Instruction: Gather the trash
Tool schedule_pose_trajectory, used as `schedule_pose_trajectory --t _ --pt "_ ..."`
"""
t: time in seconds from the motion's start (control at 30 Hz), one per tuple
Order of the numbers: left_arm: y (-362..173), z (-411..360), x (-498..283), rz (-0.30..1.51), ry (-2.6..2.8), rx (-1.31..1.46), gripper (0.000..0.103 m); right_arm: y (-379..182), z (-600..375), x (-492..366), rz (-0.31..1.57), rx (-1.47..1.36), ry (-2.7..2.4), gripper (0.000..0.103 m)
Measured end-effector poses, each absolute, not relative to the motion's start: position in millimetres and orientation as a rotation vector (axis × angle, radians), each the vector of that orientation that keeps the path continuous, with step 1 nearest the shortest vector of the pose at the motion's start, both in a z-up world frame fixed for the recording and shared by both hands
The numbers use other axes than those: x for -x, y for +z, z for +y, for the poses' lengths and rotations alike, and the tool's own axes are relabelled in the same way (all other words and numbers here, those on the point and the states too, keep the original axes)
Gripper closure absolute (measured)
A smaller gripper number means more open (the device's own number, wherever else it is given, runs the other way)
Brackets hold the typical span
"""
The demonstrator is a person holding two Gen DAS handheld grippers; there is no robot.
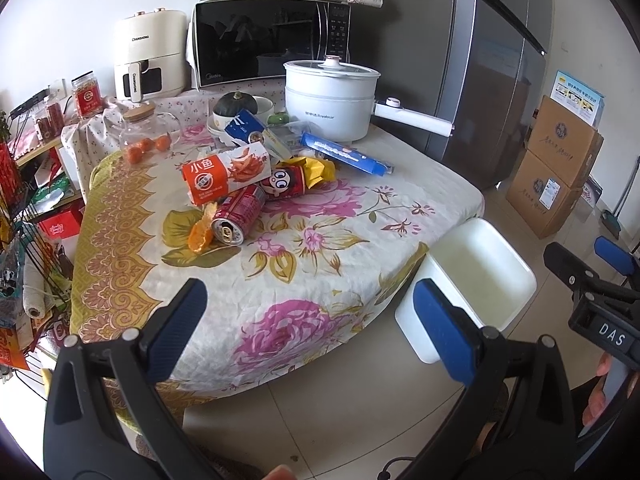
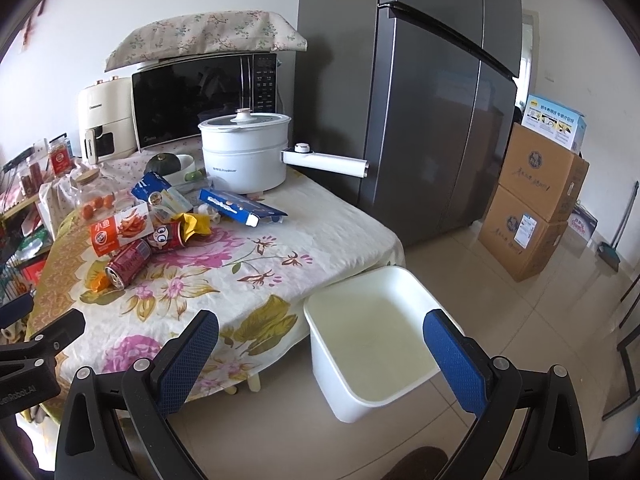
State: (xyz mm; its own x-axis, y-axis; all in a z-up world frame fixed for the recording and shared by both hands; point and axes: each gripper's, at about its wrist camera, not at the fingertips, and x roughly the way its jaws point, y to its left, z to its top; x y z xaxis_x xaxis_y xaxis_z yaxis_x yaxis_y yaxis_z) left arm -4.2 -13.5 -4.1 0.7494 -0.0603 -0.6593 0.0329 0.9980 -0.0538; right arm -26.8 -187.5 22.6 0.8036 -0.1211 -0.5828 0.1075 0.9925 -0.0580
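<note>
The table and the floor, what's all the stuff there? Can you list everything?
Table: 1, flowery cloth, middle.
Cans: 2, red, lying on the table; one has a cartoon face.
Snack box: 1, orange and white, behind the cans.
Blue boxes: 2, near the pot; the other is further left.
Peel: 1, orange, beside the front can.
Wrapper: 1, yellow, by the face can.
Pot: 1, white, back of table.
Squash: 1, dark green, in a bowl.
Jar: 1, glass, orange fruits inside.
Microwave: 1, black, back.
Air fryer: 1, cream, back left.
Fridge: 1, grey, right.
Cartons: 2, brown, stacked on floor.
Bin: 1, white, floor by table.
Left gripper: fingers open.
Right gripper: fingers open.
</note>
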Motion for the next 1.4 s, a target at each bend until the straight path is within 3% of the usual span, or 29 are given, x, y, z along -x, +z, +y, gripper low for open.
schedule_pose_trajectory --t 1.4 --pt "17 -1 -17 0.735 -0.084 0.066 0.001 50 -174 3 0.641 0.054 -0.010 0.000"
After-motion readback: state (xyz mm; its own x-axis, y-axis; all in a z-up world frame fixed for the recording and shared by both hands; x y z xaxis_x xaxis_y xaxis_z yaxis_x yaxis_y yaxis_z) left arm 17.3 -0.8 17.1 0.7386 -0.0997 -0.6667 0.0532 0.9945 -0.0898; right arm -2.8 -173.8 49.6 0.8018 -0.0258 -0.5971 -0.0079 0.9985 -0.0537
